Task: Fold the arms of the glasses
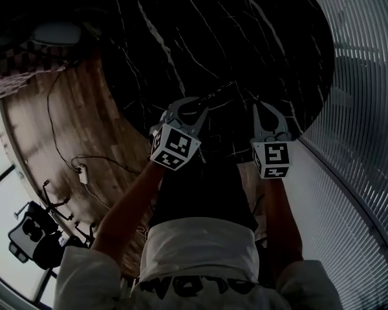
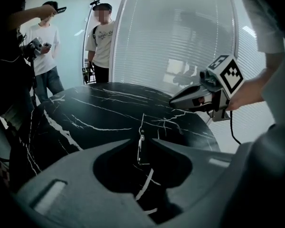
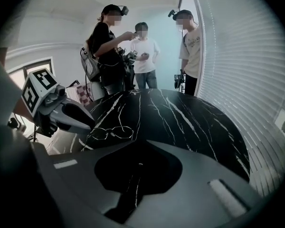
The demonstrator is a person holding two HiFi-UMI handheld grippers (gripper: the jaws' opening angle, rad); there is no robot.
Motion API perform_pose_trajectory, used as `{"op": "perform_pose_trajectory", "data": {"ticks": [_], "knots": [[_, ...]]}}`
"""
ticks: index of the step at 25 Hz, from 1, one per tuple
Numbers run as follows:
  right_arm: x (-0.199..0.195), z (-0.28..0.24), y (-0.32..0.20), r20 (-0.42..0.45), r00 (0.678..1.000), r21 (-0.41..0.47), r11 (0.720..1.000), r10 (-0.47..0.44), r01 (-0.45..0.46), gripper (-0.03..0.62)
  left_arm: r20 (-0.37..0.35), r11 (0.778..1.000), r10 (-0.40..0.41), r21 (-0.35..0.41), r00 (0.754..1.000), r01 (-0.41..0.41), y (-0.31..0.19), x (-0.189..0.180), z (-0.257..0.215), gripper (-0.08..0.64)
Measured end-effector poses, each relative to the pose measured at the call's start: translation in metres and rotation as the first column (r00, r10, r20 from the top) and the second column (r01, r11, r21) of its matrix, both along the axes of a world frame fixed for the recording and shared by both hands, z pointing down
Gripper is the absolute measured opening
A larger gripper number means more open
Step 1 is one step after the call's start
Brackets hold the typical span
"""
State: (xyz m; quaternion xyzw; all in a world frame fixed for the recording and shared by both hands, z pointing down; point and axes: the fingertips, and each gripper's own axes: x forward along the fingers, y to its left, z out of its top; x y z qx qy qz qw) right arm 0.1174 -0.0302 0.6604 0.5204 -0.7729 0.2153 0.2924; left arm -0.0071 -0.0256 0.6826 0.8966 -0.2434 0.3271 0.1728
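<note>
Thin wire-framed glasses are at the near part of the round black marble table. In the right gripper view they lie lenses-up, and the left gripper's fingers meet their left end. My left gripper is shut on a thin metal part of the glasses, which stands upright between its tips. My right gripper is shut with nothing in it, to the right of the glasses and just above the table. In the head view, the left gripper and right gripper flank the faint glasses.
Three people stand at the table's far side. A curved wall of slatted blinds runs close along the table's right. Wooden floor with a cable and plug lies to the left. The person's legs are against the near table edge.
</note>
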Motion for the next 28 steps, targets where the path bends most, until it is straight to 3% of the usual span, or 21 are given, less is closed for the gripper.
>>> {"op": "perform_pose_trajectory", "data": {"ticks": [6, 11, 28], "knots": [[0.005, 0.024, 0.002, -0.013, 1.0, -0.033, 0.999, 0.007, -0.008, 0.002, -0.003, 1.0, 0.015, 0.003, 1.0, -0.015, -0.001, 0.002, 0.009, 0.069], [0.007, 0.041, 0.007, -0.03, 1.0, -0.064, 0.998, 0.004, -0.006, 0.002, -0.008, 1.0, 0.004, 0.012, 1.0, -0.004, -0.001, 0.003, 0.011, 0.014], [-0.014, 0.058, 0.014, -0.012, 0.999, -0.105, 0.994, -0.038, 0.037, 0.002, -0.026, 1.0, 0.013, 0.001, 1.0, -0.013, 0.002, 0.01, 0.011, 0.008]]}}
